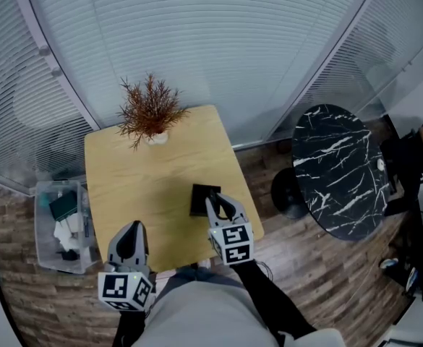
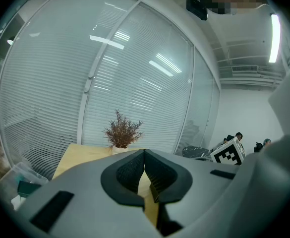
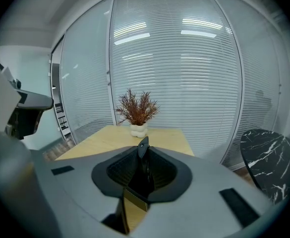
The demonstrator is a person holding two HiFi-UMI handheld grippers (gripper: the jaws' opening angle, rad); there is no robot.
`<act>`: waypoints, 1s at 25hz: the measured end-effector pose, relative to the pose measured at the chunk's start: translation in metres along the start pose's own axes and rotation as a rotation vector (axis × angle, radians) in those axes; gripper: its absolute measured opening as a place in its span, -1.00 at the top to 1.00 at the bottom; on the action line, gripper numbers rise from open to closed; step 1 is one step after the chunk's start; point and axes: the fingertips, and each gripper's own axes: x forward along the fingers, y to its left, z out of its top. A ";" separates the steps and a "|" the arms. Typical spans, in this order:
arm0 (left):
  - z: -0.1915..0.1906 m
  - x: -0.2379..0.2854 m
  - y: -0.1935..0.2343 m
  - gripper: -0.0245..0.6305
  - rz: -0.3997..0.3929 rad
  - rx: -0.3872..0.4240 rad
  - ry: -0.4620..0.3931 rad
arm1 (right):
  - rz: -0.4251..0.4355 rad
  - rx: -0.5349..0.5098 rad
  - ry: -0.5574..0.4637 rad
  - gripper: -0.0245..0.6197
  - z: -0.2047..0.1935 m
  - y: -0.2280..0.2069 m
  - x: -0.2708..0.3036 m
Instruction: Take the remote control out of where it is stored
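Jaws of the left gripper [image 2: 145,155] are sitting pressed together on nothing at the front edge of the wooden table [image 1: 139,172], so nothing is steadying the black holder [image 1: 199,198]. The right gripper [image 3: 142,157] is pinching a thin black slab there, seemingly the remote control [image 3: 143,145], so the holder may be dragging along or tipping. No lettering is showing, only square marker patterns.

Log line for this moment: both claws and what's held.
left claw: shut, empty | right claw: shut on flat black object at wooden table | plant: at far edge, untouched
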 end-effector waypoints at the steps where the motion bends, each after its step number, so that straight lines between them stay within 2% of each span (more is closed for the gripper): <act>1: 0.000 -0.001 0.000 0.90 0.000 0.000 -0.001 | 0.001 0.001 -0.003 0.71 0.001 0.000 -0.001; 25: -0.002 -0.003 -0.006 0.90 -0.006 -0.004 -0.003 | 0.003 0.016 -0.042 0.71 0.011 -0.006 -0.009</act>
